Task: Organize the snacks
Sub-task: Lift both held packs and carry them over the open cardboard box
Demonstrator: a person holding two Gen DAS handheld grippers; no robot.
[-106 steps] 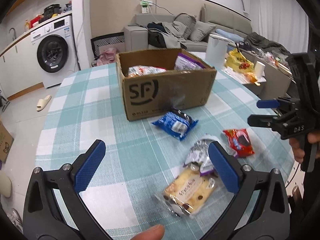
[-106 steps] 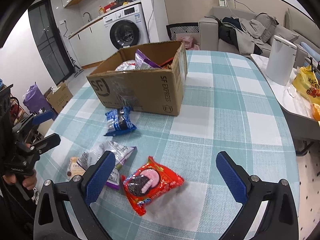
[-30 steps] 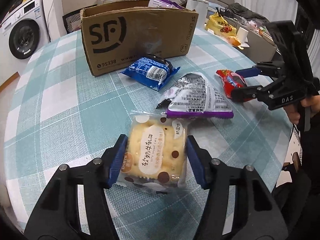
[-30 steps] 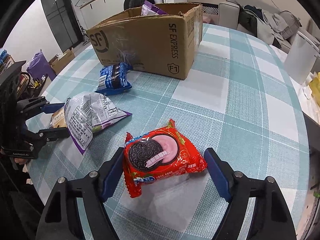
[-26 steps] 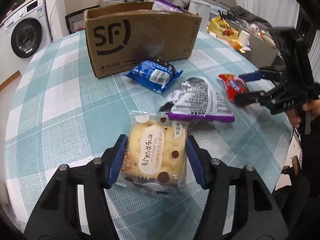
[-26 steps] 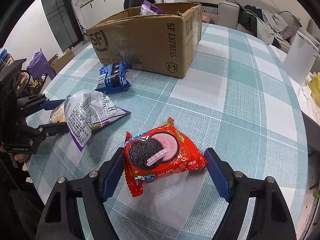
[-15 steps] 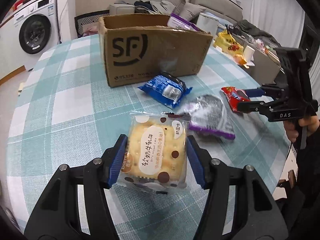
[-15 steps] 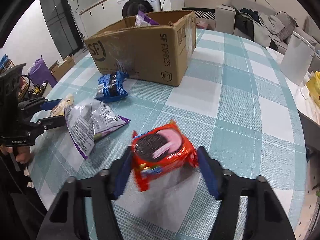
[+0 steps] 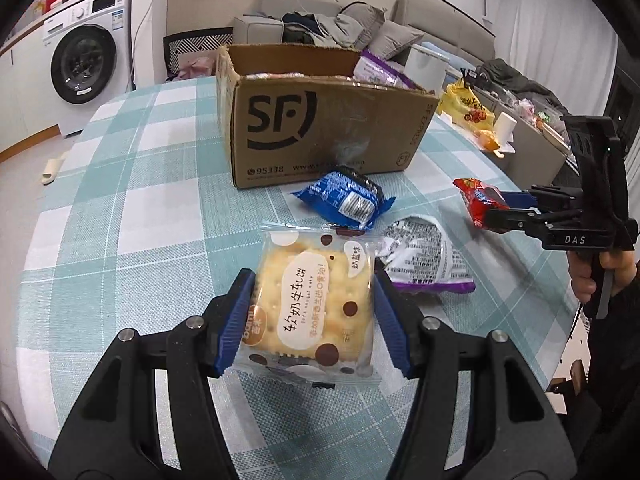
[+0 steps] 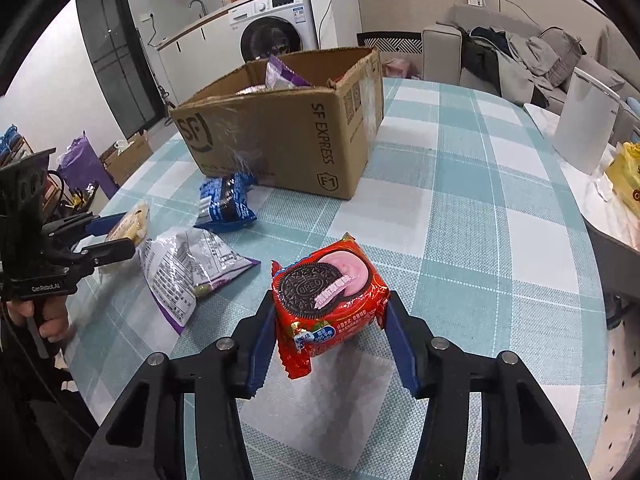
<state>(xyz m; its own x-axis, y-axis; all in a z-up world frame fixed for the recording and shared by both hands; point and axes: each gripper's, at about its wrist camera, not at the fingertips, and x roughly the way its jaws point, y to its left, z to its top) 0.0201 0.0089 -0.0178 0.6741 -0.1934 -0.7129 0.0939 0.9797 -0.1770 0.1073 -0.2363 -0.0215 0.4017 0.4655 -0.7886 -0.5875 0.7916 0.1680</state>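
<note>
My left gripper (image 9: 314, 312) is shut on a yellow cracker packet (image 9: 316, 304) and holds it above the table. My right gripper (image 10: 328, 324) is shut on a red Oreo packet (image 10: 328, 294), also lifted; it shows in the left wrist view (image 9: 476, 200) too. An open SF cardboard box (image 9: 320, 136) with snacks inside stands beyond them, also in the right wrist view (image 10: 288, 140). A blue Oreo packet (image 9: 344, 200) and a silver-purple bag (image 9: 424, 260) lie on the table in front of the box.
The round table has a teal checked cloth (image 10: 460, 208). A white canister (image 10: 588, 124) and a yellow bag (image 10: 628, 184) stand at its right side. A sofa and a washing machine (image 9: 84, 64) are behind.
Both grippers closed on their packets and lifted them off the table. The red packet tilted up in the right gripper. The view drew back, so the box looks further away.
</note>
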